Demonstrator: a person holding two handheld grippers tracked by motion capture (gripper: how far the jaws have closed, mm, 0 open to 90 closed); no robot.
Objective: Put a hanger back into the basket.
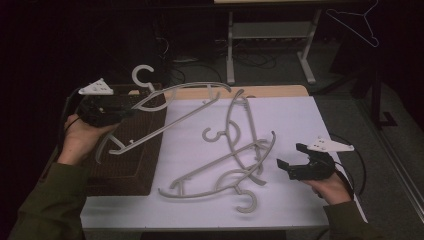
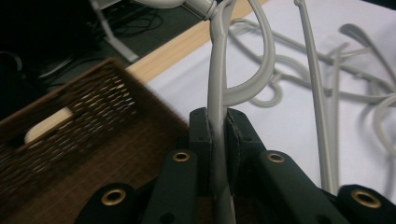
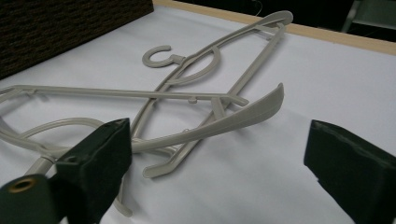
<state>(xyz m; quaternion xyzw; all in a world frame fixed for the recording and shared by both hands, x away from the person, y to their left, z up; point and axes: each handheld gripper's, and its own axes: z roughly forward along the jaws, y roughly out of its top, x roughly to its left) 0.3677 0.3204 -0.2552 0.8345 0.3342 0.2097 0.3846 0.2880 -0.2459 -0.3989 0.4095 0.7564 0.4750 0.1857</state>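
Over the dark brown woven basket at the left of the counter, the left gripper carries a grey plastic clothes hanger, lifted clear of the white counter top with its hook pointing to the far side. To do this step well, the long hanger should likely be kept level and swung fully over the basket before lowering, so that its ends clear the rim and do not snag the two other grey plastic hangers lying crossed on the counter. The left gripper's pads are pinched nearly together on the hanger's thin bar. The right gripper hovers at the near right, just beside the crossed hangers, its jaws spread wide and gripping nothing.
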